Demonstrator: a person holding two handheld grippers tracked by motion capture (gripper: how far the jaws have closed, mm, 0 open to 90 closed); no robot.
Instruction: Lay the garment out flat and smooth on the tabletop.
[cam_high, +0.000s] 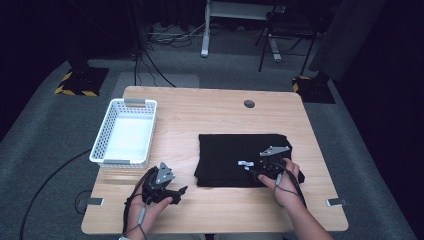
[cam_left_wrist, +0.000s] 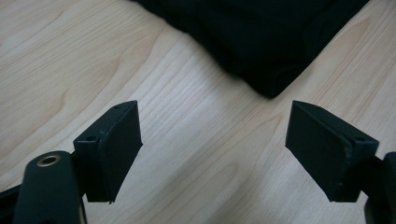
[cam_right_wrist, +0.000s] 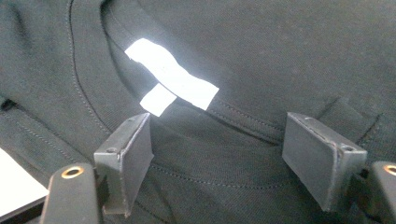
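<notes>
A black T-shirt (cam_high: 230, 150) lies folded on the wooden table (cam_high: 200, 110), right of centre. Its collar faces me, with a white label (cam_right_wrist: 173, 77) sewn inside. My right gripper (cam_high: 255, 167) hovers over the shirt's near edge. In the right gripper view its jaws (cam_right_wrist: 217, 149) stand open just above the collar seam, with no cloth pinched between them. My left gripper (cam_high: 181, 191) is low over bare wood, left of the shirt's near left corner. In the left gripper view it (cam_left_wrist: 212, 140) is open and empty, and the shirt's corner (cam_left_wrist: 261, 37) lies just ahead.
A white plastic basket (cam_high: 100, 145) stands empty at the table's left side. A round cable hole (cam_high: 249, 104) sits near the far edge. Metal clips (cam_high: 95, 201) mark the near corners. Stands and cables occupy the dark floor beyond.
</notes>
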